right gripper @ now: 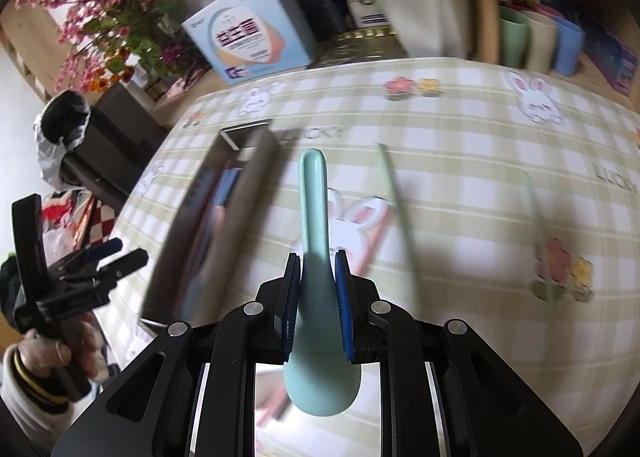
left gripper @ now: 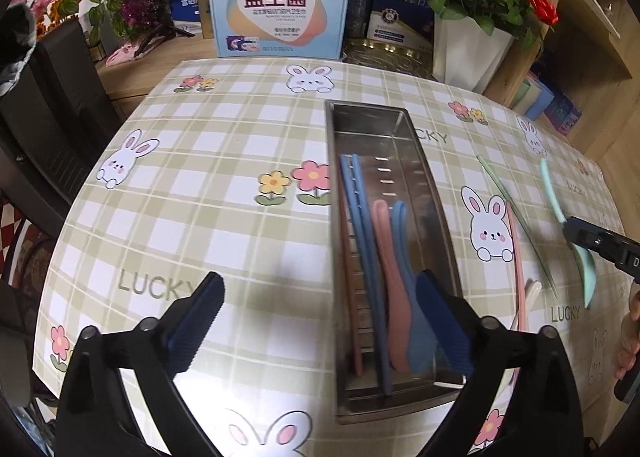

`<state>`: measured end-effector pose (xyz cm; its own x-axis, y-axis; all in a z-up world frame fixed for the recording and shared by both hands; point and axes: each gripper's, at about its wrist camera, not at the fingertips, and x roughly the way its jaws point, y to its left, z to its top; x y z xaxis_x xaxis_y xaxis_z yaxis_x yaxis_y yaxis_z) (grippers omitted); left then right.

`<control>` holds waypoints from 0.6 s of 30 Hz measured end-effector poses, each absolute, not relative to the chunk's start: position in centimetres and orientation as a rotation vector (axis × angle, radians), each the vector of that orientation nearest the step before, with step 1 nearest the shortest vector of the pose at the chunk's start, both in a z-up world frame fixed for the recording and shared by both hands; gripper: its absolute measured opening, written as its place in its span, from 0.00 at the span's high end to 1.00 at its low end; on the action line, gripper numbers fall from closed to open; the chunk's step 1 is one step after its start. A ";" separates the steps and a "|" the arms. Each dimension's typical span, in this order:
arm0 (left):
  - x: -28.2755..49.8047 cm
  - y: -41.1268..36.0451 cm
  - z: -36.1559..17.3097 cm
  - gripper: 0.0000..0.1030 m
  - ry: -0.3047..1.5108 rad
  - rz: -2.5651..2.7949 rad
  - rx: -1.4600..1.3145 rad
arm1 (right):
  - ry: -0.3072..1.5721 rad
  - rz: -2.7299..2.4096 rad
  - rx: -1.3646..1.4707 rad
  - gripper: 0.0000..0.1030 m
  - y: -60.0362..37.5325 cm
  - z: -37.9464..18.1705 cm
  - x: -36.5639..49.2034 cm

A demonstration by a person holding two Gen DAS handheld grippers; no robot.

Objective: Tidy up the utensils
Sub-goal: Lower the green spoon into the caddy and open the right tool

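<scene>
The right tongs (right gripper: pixel 318 289) are clamped on a mint green spoon (right gripper: pixel 314 217) near its bowl end, handle pointing away and the spoon lifted clear of the bench (right gripper: pixel 460 129). The left tongs (left gripper: pixel 320 321) stand wide with nothing between them, one finger hanging over the near end of the steel tray (left gripper: pixel 438 217), where blue chopsticks (left gripper: pixel 366 225), a pink spoon (left gripper: pixel 386 257) and a blue spoon (left gripper: pixel 402 241) already lie lengthwise. The step in hand looks like carrying the green spoon across to that tray. To do it well, turn the spoon until its handle runs along the tray's long axis, bring it over the free strip on the tray's right side, and lower it until it nearly rests before letting go, so it does not bounce onto the other pieces. The left tongs should draw back from the tray first to leave room. A green chopstick (left gripper: pixel 516 217) and a pink chopstick (left gripper: pixel 517 257) still lie on the bench to the right of the tray, waiting for later.
</scene>
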<state>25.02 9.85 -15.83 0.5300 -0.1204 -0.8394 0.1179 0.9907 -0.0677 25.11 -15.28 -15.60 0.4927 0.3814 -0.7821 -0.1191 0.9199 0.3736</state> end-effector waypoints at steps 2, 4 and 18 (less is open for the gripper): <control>25.0 10.7 -15.5 0.06 0.990 -0.130 -0.012 | 1.022 0.324 0.293 0.83 -13.8 -15.4 25.8; 25.0 11.5 -15.4 0.06 0.986 -0.105 -0.004 | 1.033 0.342 0.302 0.83 -12.0 -15.2 26.6; 23.9 15.9 -15.0 0.06 0.933 -0.107 -0.103 | 1.163 0.341 0.339 0.83 -2.1 -17.4 29.9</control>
